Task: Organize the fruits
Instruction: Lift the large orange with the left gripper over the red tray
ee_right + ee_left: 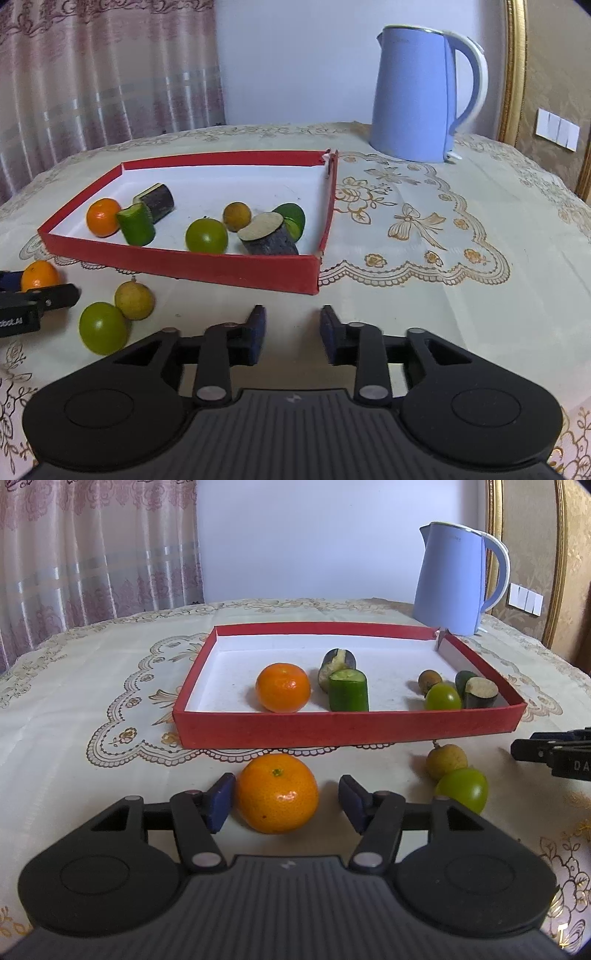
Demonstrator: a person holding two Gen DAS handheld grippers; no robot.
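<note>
A red tray [332,731] [221,267] with a white floor holds an orange [282,687], a cucumber piece [349,690], two eggplant pieces, a brown longan [429,680] and a green fruit [442,697]. In front of it on the cloth lies a second orange [277,794] [38,275]. My left gripper [287,790] stands open around it, the left pad against its skin and the right pad apart. A longan [134,299] and a green fruit [103,326] lie to the right of that. My right gripper [292,315] is open and empty over bare cloth near the tray's front right corner.
A light blue kettle [450,579] [413,92] stands behind the tray's far right corner. The round table wears a cream embroidered cloth [424,229]. Curtains hang at the back left; a gold-framed panel rises at the right.
</note>
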